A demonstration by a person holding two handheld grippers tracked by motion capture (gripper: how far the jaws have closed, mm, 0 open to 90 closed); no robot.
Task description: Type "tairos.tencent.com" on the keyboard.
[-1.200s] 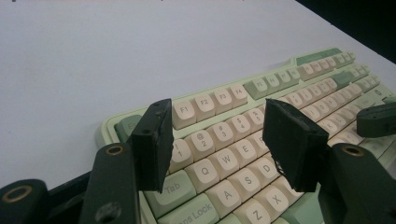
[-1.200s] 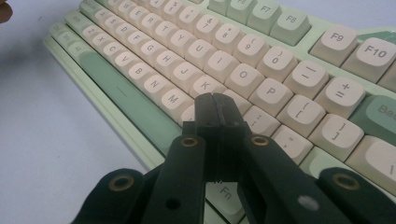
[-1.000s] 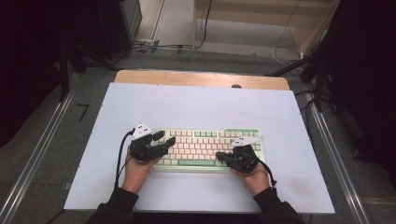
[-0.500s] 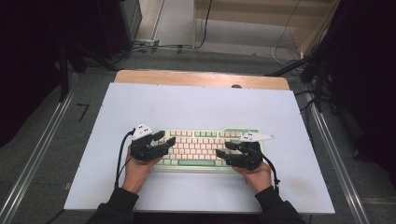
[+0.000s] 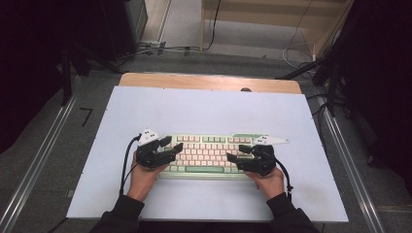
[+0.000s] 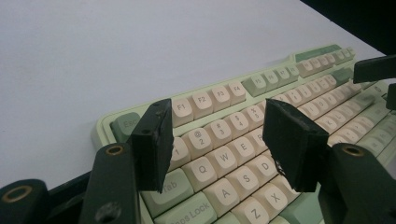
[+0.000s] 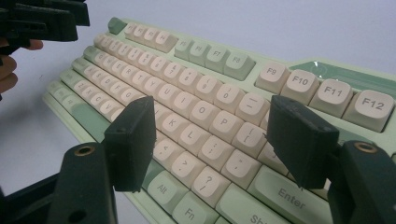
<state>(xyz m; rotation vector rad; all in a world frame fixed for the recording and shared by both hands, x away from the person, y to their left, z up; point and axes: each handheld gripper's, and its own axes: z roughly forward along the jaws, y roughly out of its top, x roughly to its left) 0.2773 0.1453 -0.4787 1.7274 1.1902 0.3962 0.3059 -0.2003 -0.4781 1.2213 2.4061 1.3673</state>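
Slid a bit toward the keyboard's (image 5: 209,154) middle since a second ago: right gripper (image 5: 239,154), jaws spread wide over the keys. Left gripper (image 5: 172,144) spread too, above the left keys. Keyboard low in the middle of the white table (image 5: 209,107). Both keyboard ends hidden under hands. Bottom keys cut off in the gripper views.
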